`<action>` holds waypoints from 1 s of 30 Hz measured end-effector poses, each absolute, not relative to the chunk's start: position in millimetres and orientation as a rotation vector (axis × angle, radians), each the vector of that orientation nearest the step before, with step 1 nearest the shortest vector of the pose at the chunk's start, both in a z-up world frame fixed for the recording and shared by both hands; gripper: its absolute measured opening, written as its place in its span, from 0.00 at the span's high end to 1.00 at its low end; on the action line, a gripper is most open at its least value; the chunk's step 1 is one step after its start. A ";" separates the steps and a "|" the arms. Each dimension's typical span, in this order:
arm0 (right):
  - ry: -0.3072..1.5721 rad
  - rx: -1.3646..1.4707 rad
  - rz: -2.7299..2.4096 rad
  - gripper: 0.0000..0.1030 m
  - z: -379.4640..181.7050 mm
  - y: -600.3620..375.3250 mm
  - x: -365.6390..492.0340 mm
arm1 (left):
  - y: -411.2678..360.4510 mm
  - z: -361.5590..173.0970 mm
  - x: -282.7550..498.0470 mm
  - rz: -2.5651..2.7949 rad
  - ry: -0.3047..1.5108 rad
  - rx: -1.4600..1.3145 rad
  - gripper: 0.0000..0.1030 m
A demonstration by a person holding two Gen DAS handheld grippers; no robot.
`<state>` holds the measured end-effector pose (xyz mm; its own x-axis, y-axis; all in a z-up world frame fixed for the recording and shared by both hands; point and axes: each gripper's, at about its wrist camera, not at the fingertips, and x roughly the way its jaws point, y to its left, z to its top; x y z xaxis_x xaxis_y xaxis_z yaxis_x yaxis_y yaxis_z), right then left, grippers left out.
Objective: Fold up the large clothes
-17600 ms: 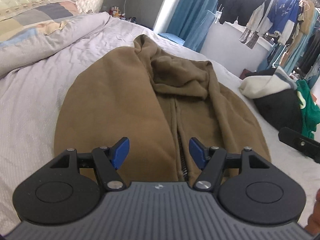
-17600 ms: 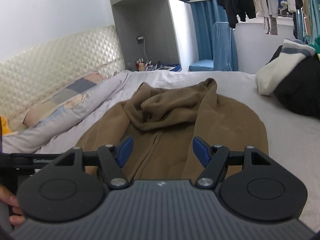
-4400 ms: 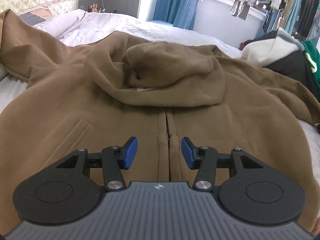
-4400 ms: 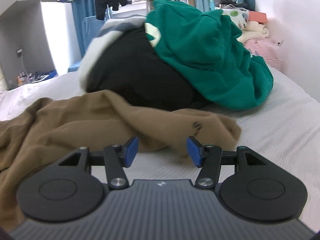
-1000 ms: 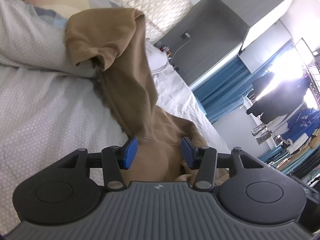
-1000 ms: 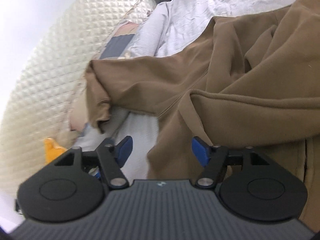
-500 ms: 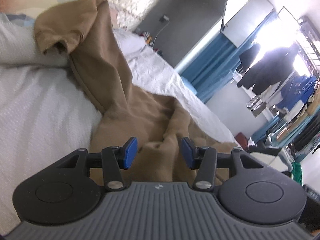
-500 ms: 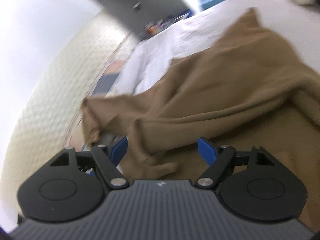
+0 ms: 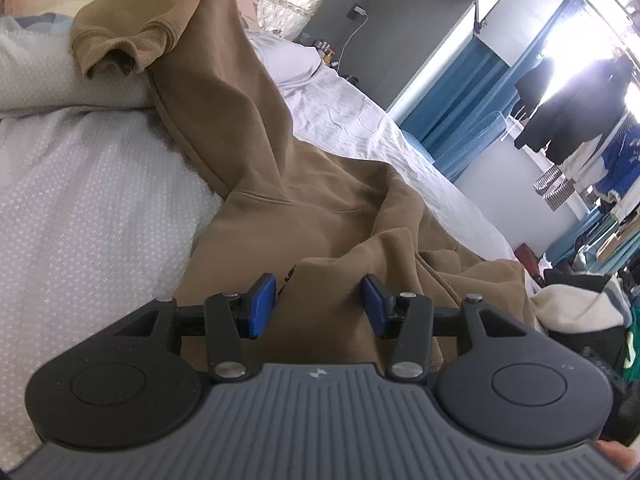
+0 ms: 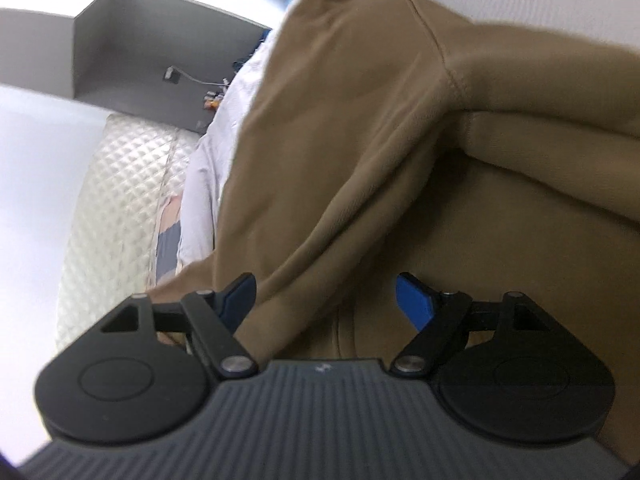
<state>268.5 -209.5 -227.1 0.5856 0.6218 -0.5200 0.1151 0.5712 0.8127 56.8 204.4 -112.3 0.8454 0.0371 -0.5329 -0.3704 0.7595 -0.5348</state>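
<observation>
Brown hoodie [image 9: 304, 216] sleeve draped over pillow [image 9: 52, 76], clothes pile [image 9: 580, 312] beyond

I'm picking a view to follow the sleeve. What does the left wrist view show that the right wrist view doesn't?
Only the left wrist view shows the sleeve cuff draped over the pillow, plus the hanging clothes. Only the right wrist view shows the bare white wall. Both show the brown hoodie on the bed, the padded headboard, and open jaws with hoodie fabric in front of them.
</observation>
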 end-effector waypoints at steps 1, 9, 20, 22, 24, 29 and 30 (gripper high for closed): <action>0.909 0.924 0.346 0.25 -228.5 -207.3 273.4 | 205.6 -112.5 56.6 0.232 0.524 -0.682 0.48; 0.866 0.879 0.334 0.82 -218.7 -212.1 284.2 | 211.9 -109.0 54.5 0.194 0.498 -0.727 0.48; 0.728 0.682 0.109 0.86 -166.3 -277.3 232.1 | 222.6 -93.8 29.5 0.042 0.390 -0.852 0.48; 0.770 0.679 0.029 0.86 -179.2 -288.5 229.3 | 213.7 -97.8 37.9 0.020 0.450 -0.833 0.48; 0.817 0.700 0.002 0.84 -190.3 -296.0 225.8 | 198.8 -100.7 47.3 0.004 0.511 -0.773 0.48; 0.833 0.663 0.008 0.80 -179.9 -291.1 215.7 | 161.0 -108.0 60.2 -0.088 0.605 -0.687 0.48; 0.835 0.646 0.008 0.77 -175.8 -291.9 210.1 | 152.2 -108.4 62.0 -0.097 0.621 -0.653 0.48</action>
<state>210.1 -291.9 -175.8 0.6829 0.2520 -0.6857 0.2387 0.8101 0.5354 62.0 152.2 -108.4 0.8155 -0.2736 -0.5100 -0.1047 0.7969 -0.5950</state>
